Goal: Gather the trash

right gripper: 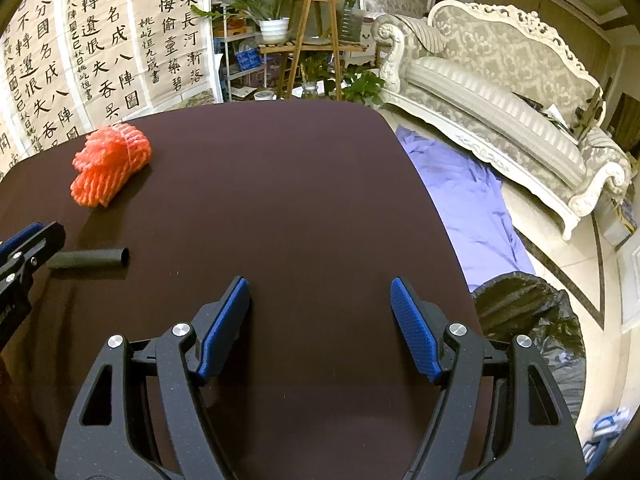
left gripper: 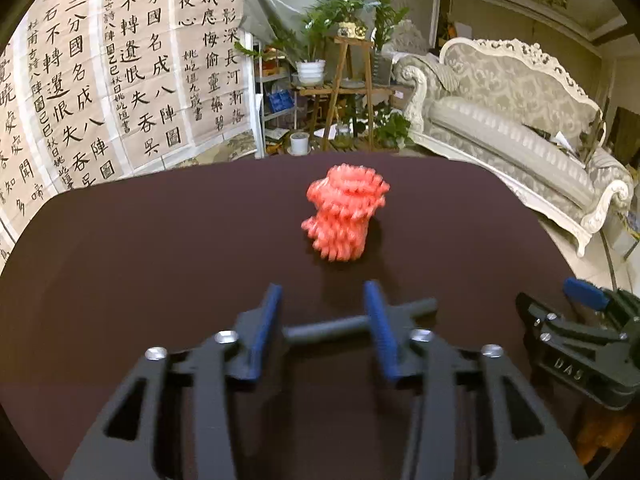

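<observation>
An orange foam fruit net (left gripper: 346, 212) lies on the dark brown table (left gripper: 160, 240); it also shows at the left of the right wrist view (right gripper: 110, 166). A dark grey tube (left gripper: 360, 320) lies across the table between the open fingers of my left gripper (left gripper: 324, 308), not gripped; the same tube shows in the right wrist view (right gripper: 90, 259). My right gripper (right gripper: 320, 300) is open and empty over the bare table (right gripper: 300, 200). It shows at the right edge of the left wrist view (left gripper: 584, 320).
A black trash bag (right gripper: 532, 320) stands on the floor off the table's right edge, with a purple cloth (right gripper: 464, 196) behind it. A white sofa (right gripper: 500, 100), a plant stand (right gripper: 316, 40) and calligraphy sheets (right gripper: 80, 60) lie beyond the table.
</observation>
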Demonstrator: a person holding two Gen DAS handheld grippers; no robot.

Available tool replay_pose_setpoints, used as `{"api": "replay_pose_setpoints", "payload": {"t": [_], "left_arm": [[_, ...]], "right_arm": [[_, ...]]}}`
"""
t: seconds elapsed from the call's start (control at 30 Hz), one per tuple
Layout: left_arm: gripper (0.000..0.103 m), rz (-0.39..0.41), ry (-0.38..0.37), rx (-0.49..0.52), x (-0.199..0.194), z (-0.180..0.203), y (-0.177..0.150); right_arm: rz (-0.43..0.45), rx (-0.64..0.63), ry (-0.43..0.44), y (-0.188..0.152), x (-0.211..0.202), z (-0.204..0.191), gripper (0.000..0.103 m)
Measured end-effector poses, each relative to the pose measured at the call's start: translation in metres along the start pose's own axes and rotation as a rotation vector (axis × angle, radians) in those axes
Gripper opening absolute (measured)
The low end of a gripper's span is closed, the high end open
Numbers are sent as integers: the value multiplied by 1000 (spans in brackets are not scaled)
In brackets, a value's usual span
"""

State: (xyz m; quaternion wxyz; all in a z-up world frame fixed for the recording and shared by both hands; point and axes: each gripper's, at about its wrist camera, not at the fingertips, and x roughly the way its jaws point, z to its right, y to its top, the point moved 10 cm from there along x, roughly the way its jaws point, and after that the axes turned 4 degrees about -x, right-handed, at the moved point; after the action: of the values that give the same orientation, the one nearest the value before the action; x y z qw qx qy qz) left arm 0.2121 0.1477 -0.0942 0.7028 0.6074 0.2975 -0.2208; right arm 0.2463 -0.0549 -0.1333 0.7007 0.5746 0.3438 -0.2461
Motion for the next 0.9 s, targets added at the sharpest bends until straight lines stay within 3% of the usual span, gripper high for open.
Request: {"api": "replay_pose_setpoints", "payload": {"t": [0.13,0.27,0.57,0.6,0.63,0.67,0.7,0.9], "left_arm": [[64,12,12,28,8,9,10],[71,4,23,40,21,15,19],[74,-67,30,57,53,19,28],[70,-69,31,62,55,19,28],[57,-71,32,67,56,20,27],[52,-77,31,73,58,21,26],[40,-87,27,77,60,21,25],[29,-81,5,73,56,20,23]], "right_arm": [[-4,9,7,9,7,2,72],[-9,21,20,16,13,7,72],[-13,27,32,24,18,5,73],[-13,28,32,24,18,5,73],[-13,27,31,24,18,5,73],[-13,26,31,24,18,5,73],[-13,26,30,24,18,5,73],[-12,24,28,24,18,6,73]]}}
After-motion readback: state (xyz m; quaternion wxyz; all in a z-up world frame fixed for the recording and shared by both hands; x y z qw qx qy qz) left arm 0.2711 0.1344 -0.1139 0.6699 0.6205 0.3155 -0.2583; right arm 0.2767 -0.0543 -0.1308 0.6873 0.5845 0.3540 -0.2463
